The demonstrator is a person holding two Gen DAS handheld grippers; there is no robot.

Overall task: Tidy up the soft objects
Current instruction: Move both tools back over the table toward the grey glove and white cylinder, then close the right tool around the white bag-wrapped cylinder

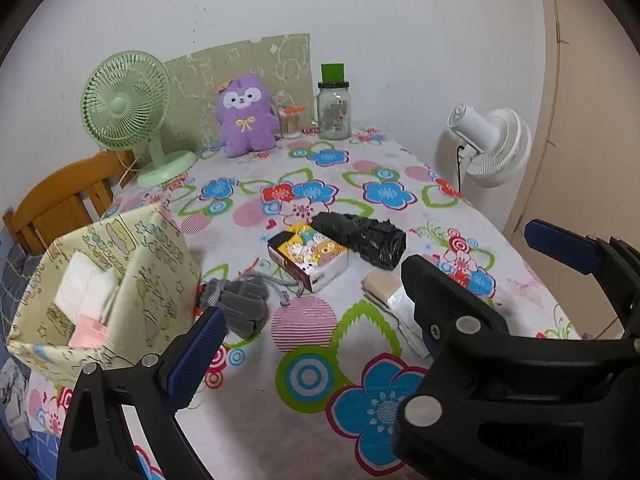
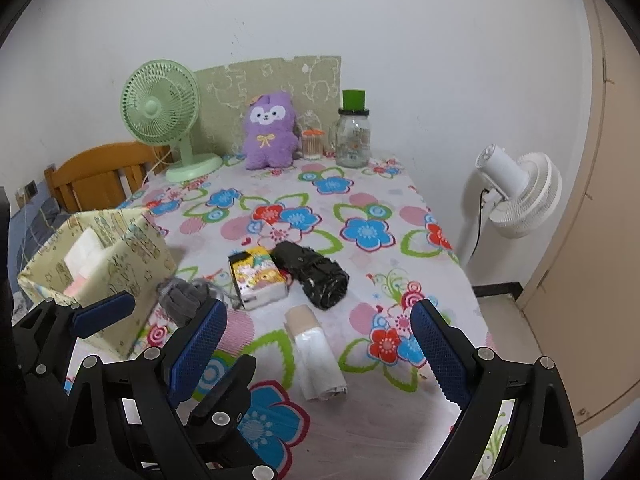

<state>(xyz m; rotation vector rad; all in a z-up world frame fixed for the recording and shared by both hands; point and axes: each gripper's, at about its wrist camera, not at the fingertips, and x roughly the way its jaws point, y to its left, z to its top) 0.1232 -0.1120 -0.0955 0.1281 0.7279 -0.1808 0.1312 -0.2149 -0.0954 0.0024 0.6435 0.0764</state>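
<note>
Floral tablecloth (image 2: 360, 208) over table against white wall; green fan (image 2: 160, 112) and purple plush (image 2: 272, 136) at rear; yellow box (image 1: 160, 264) at left, tissues inside; grey pouch (image 1: 244, 300) just beside box; card pack (image 2: 260, 280), black roll (image 2: 316, 276), white roll (image 2: 320, 360) mid-table; left gripper (image 1: 316, 320) and right gripper (image 2: 320, 356) both spread wide, holding nothing.
</note>
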